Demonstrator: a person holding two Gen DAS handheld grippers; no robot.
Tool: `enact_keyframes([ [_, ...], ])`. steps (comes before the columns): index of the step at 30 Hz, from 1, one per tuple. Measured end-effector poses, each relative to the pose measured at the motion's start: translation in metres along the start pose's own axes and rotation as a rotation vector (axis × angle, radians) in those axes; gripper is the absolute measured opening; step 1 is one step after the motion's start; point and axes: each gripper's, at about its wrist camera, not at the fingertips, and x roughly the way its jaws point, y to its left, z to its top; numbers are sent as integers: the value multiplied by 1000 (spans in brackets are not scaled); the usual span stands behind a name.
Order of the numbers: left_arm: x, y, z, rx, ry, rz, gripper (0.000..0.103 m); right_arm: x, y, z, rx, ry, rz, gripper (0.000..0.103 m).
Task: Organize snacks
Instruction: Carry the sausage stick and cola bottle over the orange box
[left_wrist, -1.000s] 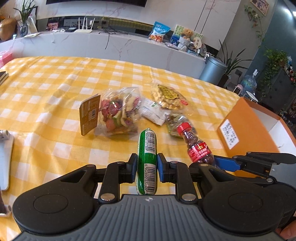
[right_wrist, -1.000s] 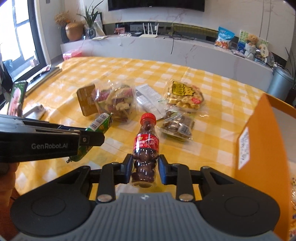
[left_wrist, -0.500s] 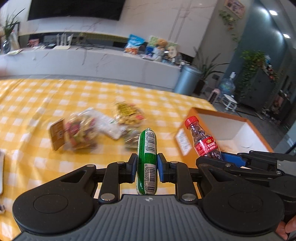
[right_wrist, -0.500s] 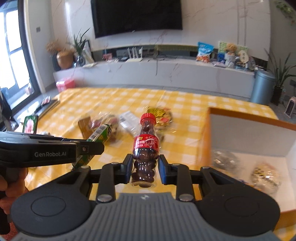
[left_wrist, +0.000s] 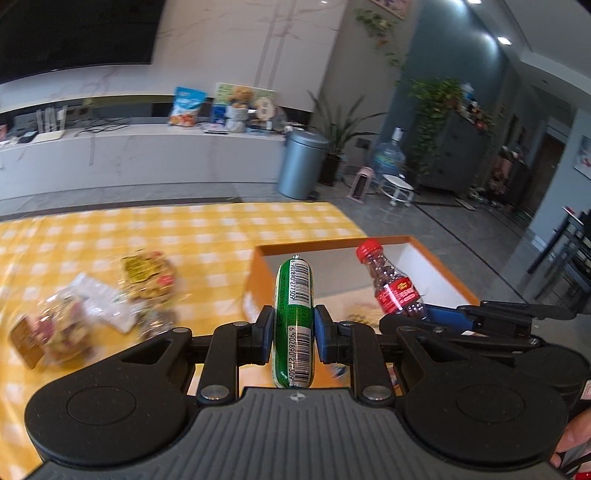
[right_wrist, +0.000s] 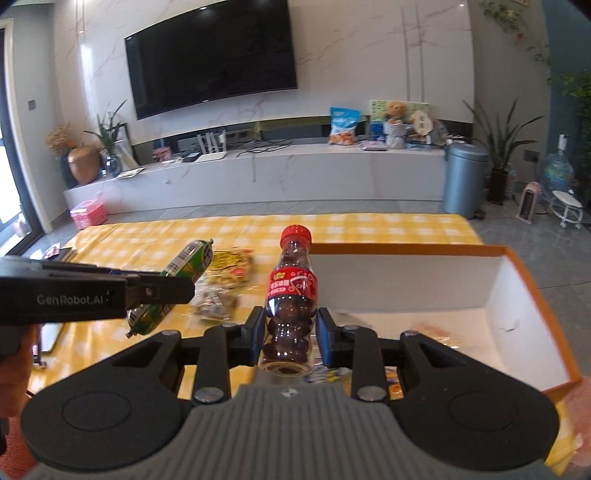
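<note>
While both pairs of jaws stay clenched, the left gripper (left_wrist: 293, 328) grasps a green sausage stick (left_wrist: 294, 317) upright and the right gripper (right_wrist: 290, 338) grips a red-capped bottle (right_wrist: 291, 295) of dark candies. Both are held in the air at the near side of the orange box (right_wrist: 532, 295), whose white inside shows a few packets. Left of the box, snack bags (left_wrist: 144, 280) lie on the yellow checked tablecloth (left_wrist: 207, 236).

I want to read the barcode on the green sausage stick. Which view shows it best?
The left wrist view: the green sausage stick stands upright, centred in the left gripper, barcode facing the camera. The right wrist view shows it tilted, side-on and partly hidden.
</note>
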Motion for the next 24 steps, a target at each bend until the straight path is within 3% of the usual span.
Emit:
enact_keyframes([
  [8,44,-25,22,33,68,-110,25,-3,-46,9,32,39,-64,28],
  [16,102,-43,44,154,206,-135,25,20,-92,20,142,126,-61,28],
  [24,161,-41,39,95,369,-160,25,61,-114,19,159,264,-29,28],
])
